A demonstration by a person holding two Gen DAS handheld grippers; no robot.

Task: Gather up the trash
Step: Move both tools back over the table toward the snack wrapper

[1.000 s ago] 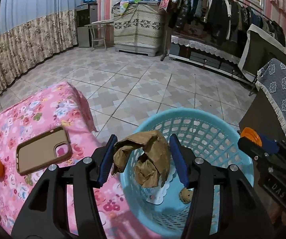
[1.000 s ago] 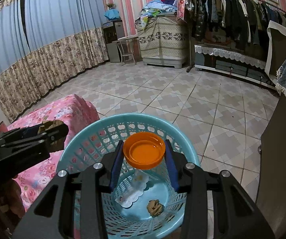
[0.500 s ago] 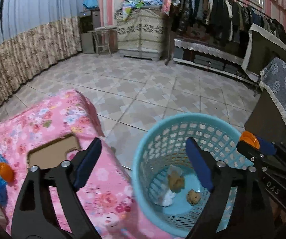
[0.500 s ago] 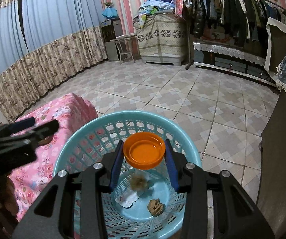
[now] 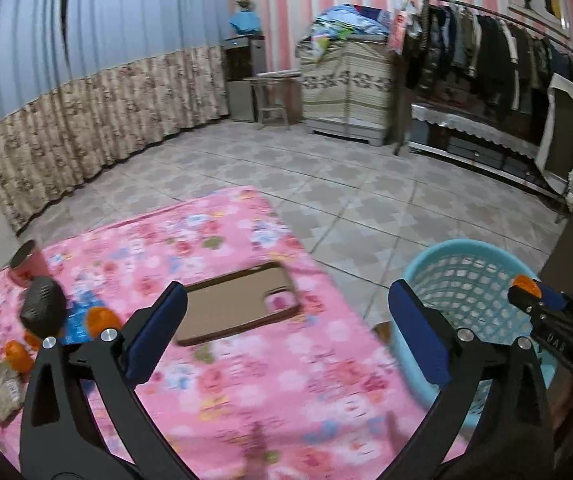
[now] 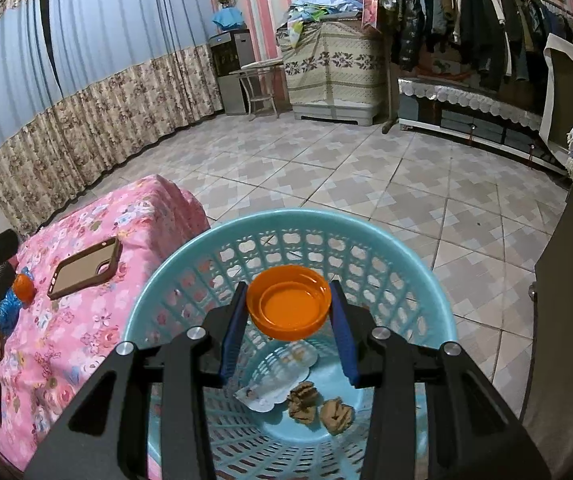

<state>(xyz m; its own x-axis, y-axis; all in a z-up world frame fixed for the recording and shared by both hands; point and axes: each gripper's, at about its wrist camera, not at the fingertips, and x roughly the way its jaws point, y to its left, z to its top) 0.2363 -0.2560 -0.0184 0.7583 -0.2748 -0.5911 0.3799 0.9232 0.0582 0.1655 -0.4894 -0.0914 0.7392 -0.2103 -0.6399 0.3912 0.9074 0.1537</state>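
Note:
My right gripper point(image 6: 288, 292) is shut on an orange plastic lid point(image 6: 288, 308), held over the light blue basket point(image 6: 174, 276). On the basket floor lie two crumpled brown paper balls point(image 6: 302, 398) and a white wrapper point(image 6: 264, 394). My left gripper point(image 5: 286, 296) hangs over the pink floral tablecloth point(image 5: 246, 380), its jaws opening wide with nothing between them. Beyond its fingers lies a brown phone case point(image 5: 242, 308). At the table's left are orange caps point(image 5: 100, 318), a blue wrapper point(image 5: 76, 320), a small packet point(image 5: 4, 386) and a dark grey object point(image 5: 42, 306).
A red cup point(image 5: 26, 268) stands at the table's far left corner. The basket point(image 5: 466, 280) sits on the tiled floor off the table's right side, next to a dark cabinet point(image 6: 566, 300). A clothes rack point(image 5: 486, 60) and curtains line the far walls.
The left gripper let the crumpled brown paper fall into the basket, opened wide and swung left over the table. The right gripper still holds the orange lid over the basket.

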